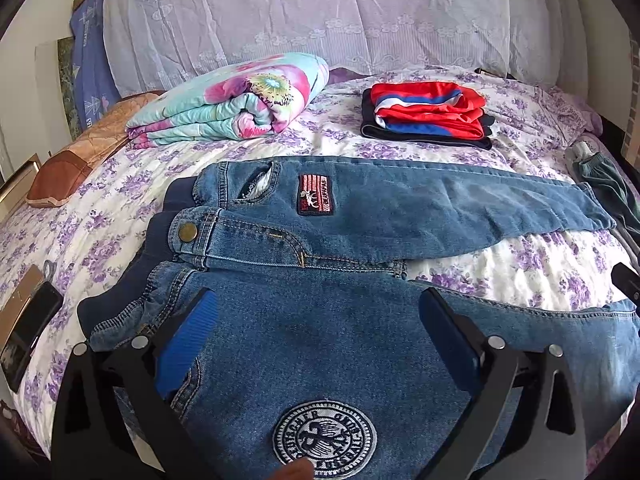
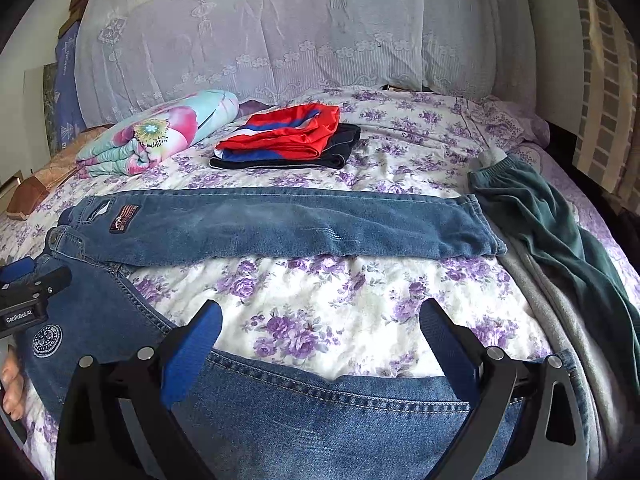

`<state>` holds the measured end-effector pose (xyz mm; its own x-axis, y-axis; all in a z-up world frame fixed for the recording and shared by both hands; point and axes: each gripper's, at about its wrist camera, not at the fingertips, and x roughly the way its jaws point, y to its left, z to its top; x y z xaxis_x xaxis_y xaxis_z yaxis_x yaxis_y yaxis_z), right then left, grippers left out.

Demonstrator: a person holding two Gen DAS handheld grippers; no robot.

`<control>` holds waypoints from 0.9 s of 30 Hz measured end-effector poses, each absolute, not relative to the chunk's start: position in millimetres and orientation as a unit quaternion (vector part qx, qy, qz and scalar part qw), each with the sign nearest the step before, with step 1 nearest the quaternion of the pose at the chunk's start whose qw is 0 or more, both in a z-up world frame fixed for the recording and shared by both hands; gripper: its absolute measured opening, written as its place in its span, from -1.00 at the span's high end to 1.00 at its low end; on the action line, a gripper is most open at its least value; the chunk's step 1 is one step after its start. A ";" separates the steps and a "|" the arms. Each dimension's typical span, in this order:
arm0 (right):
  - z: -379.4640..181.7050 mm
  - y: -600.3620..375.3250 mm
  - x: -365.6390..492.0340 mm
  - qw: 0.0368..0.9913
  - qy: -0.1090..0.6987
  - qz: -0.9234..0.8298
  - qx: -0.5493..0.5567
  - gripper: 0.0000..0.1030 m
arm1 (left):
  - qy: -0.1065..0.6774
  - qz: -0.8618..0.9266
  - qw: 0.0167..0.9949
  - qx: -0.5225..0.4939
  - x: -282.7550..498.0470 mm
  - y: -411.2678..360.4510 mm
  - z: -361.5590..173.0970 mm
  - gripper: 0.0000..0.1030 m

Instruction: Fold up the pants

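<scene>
Left gripper point(image 1: 320, 312) spread wide, blue-padded fingers point(image 1: 188, 344) apart over the near thigh of the jeans point(image 1: 328, 344) — nothing between the pads, whether the tips touch denim I cannot tell. A round embroidered eagle patch point(image 1: 325, 438) sits on the denim just below the gap between the fingers. A fingertip point(image 1: 294, 470) shows at the bottom edge.

Right gripper point(image 2: 320, 320) also released, fingers point(image 2: 192, 356) wide apart, poised over the inner seam edge of the near leg; bare floral bedspread point(image 2: 320, 300) shows between the tips. Grasping nothing. In the right wrist view the left gripper's body point(image 2: 28, 292) is at far left over the hip area, with a hand point(image 2: 12, 388) below it.

Jeans lie flat on the bed, legs splayed apart: near leg runs under both grippers, far leg point(image 2: 288, 228) stretches to the right, hem near a dark green garment point(image 2: 560, 232). Waistband with brass button point(image 1: 187, 233) at left; a red striped patch point(image 1: 316, 194) near the far pocket.

Beyond — a folded red, white and blue garment stack point(image 1: 426, 116) on something black, a rolled floral quilt point(image 1: 228, 100) to its left, a brown pillow point(image 1: 80, 164) at the left edge, a lace-covered headboard point(image 1: 320, 12) at the back.
</scene>
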<state>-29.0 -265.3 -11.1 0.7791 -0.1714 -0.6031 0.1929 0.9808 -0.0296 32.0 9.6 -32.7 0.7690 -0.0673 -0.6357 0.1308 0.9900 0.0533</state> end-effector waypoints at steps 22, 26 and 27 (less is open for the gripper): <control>-6.5 -264.8 -32.0 0.946 0.314 -0.061 0.043 -0.93 | 0.330 -0.041 0.941 0.068 19.5 -0.4 -29.7 -0.91; -0.4 -262.4 -31.4 0.949 0.308 -0.055 0.051 -0.93 | 0.333 -0.037 0.940 0.064 21.5 3.2 -30.8 -0.91; 1.3 -261.6 -31.2 0.949 0.305 -0.053 0.053 -0.93 | 0.333 -0.036 0.940 0.063 21.7 4.1 -30.9 -0.91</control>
